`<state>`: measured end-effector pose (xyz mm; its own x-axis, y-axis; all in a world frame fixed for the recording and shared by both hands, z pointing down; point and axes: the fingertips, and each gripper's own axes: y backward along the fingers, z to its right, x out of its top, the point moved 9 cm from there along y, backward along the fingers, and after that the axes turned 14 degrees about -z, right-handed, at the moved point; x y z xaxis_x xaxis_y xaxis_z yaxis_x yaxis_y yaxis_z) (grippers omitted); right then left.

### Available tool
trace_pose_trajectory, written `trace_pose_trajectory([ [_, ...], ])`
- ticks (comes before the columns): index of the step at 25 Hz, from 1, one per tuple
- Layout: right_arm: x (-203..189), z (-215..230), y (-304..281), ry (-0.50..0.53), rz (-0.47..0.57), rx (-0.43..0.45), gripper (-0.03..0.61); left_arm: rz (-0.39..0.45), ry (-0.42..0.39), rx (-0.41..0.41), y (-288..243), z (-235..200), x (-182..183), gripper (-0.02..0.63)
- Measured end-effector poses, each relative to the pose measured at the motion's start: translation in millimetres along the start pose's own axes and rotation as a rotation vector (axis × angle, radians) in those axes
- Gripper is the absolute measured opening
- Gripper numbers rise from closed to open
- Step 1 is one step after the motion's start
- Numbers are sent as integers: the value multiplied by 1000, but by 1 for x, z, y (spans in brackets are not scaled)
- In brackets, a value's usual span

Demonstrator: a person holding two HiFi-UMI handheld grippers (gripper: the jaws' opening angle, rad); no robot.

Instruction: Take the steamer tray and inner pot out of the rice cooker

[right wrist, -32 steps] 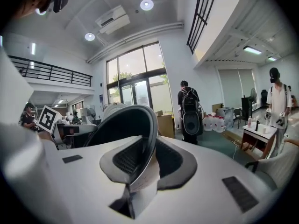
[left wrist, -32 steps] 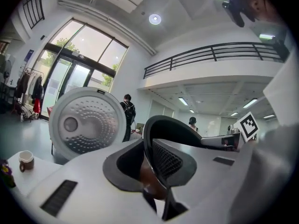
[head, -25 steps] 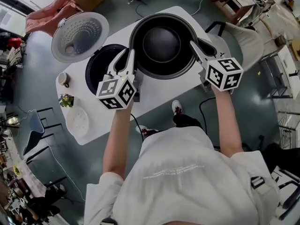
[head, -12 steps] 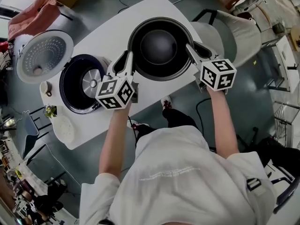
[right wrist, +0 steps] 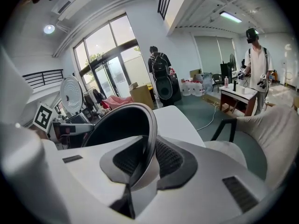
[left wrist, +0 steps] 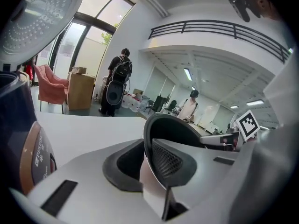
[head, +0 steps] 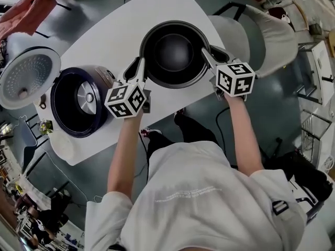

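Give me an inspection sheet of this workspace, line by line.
Surface: white table, mostly bare.
Job's things: inner pot out of the rice cooker, gripped at opposite sides of its rim; cooker open, lid up; steamer tray not made out.
Clutter: small plant at the table's left edge.
Grippers: left gripper and right gripper each shut on the pot's rim.
Cables: black cable on the floor by the person's legs.
Surroundings: chair right of the table, pink cloth, people in the background.
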<state>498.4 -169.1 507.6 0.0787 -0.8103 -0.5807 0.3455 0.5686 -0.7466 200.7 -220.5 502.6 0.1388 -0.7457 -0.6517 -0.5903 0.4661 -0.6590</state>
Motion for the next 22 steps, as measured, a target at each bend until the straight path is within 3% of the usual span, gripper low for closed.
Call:
trace_pose_trajectory([
  [13,16,26,-32,-60,18,51,97,10,15,70,-41,-7,13,80],
  [22,25,39,-44,-154,84,152,92,22,24,35,-54,-16,27,84],
])
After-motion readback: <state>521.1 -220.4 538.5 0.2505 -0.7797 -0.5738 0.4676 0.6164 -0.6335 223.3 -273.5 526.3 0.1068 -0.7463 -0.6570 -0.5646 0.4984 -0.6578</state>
